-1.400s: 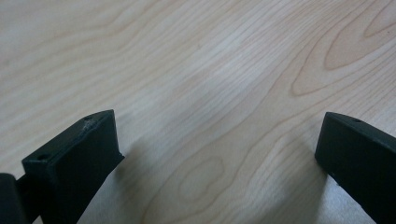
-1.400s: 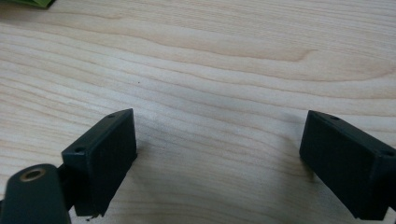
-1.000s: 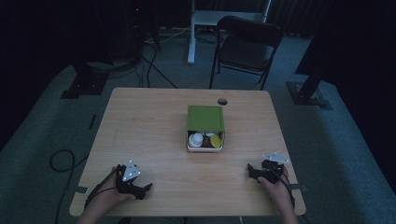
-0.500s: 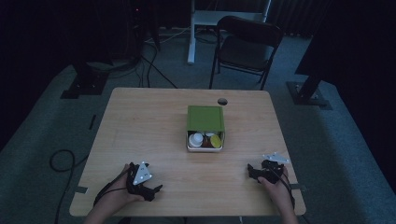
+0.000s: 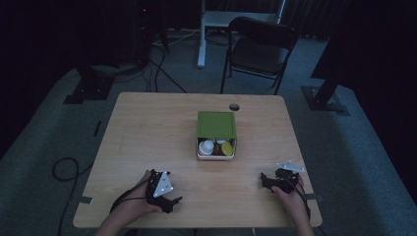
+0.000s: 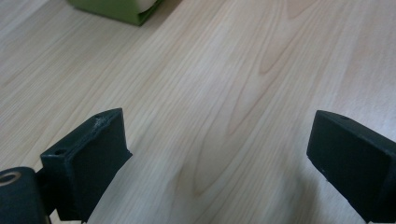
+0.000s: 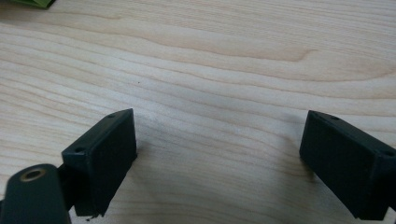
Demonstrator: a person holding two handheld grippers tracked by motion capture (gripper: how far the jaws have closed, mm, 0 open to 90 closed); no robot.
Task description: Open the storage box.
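Observation:
A green box lies on its side in the middle of the wooden table, its open end facing me. Inside sit a white round item and a yellow one. My left gripper rests near the front left edge, held in a hand. In the left gripper view the gripper is open over bare wood, with the box at the top left. My right gripper lies near the front right edge. In the right gripper view it is open, with nothing between its jaws.
A dark round hole sits in the tabletop just behind the box. Beyond the far edge stands a black chair. Cables lie on the floor at the left. Bare wood surrounds the box on all sides.
My left gripper has shifted a little to the right along the front edge. The right gripper and the box have stayed where they were.

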